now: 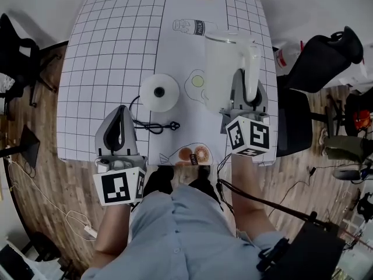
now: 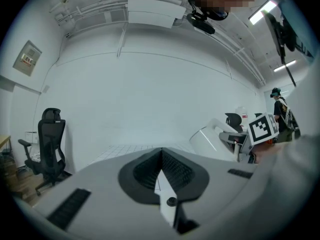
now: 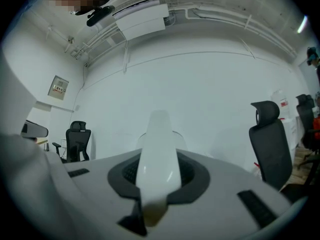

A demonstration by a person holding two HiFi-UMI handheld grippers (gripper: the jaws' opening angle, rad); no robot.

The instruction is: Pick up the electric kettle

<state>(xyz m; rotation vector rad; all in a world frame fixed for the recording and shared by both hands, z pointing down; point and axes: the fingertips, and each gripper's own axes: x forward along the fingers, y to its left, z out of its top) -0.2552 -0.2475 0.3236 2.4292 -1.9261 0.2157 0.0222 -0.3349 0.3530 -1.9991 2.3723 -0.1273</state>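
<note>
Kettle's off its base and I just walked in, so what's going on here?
A person holds a gripper in each hand. The right gripper is shut on the handle of the kettle, which is to the right of its round base on the table. Whether the kettle is clear of the table can't be told. The left gripper is shut and empty, near the table's front edge.

The base (image 1: 159,92) lies in the middle of the desk (image 1: 105,69), its cord (image 1: 152,125) just in front. The kettle (image 1: 224,69) is right of the base, by the desk's right edge, with the right tongs (image 1: 247,89) clamped on its handle from the near side. The left tongs (image 1: 120,114) are front-left of the base.
</note>
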